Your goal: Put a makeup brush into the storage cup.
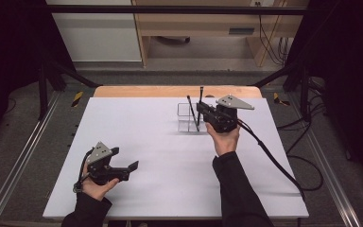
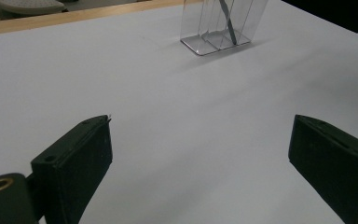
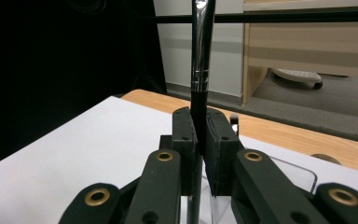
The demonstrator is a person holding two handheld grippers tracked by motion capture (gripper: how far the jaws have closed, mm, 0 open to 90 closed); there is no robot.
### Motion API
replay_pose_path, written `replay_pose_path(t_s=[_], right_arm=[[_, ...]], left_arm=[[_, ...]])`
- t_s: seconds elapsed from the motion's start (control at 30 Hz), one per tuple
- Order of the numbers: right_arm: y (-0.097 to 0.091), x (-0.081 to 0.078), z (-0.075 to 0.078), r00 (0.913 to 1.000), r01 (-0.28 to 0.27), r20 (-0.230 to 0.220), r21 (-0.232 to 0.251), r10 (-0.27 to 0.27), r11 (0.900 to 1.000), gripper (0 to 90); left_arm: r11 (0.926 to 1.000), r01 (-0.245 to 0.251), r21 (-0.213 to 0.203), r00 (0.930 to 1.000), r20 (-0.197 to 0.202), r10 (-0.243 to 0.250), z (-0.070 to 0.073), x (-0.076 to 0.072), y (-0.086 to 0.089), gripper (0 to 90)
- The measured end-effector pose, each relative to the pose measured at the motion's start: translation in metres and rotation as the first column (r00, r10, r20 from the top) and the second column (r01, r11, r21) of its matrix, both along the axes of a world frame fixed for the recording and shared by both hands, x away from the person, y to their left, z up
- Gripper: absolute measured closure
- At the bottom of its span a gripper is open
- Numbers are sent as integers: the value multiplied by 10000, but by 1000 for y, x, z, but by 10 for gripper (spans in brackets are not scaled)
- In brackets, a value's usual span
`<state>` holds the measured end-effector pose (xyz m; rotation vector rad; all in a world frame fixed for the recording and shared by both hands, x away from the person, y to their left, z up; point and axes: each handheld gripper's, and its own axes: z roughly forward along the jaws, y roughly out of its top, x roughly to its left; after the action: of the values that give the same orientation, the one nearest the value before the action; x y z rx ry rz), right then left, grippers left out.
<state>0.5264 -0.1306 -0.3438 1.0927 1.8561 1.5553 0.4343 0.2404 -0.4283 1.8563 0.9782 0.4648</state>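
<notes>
1. White worktop (image 1: 170, 156).
2. Clear divided holder (image 1: 189, 118) stands at its far middle, a thin black stick (image 1: 192, 112) leaning inside.
3. Right tool (image 1: 201, 111), jaws clamped on an upright dark brush handle (image 3: 199, 70) above the holder.
4. Left tool (image 1: 125, 159), jaws wide apart, near the front-left.

No writing anywhere that I can read — no labels, no brand marks, no numbers on anything here.
</notes>
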Motion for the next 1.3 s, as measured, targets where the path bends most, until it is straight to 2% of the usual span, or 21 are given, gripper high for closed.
replay_pose_path(t_s=[0.23,0.63,1.3], right_arm=[[3,17,1,9996,289,-56,-2,-289,9996,843],[5,42,0,9971,735,-201,114,-732,9972,843],[9,68,-16,9910,1287,-361,-18,-1287,9917,842]], left_arm=[[9999,-59,106,9999,-119,61,-2,1,2,56],[10000,-37,53,9999,-126,38,-2,2,3,54],[9999,10,109,9999,-161,-8,-3,2,2,54]])
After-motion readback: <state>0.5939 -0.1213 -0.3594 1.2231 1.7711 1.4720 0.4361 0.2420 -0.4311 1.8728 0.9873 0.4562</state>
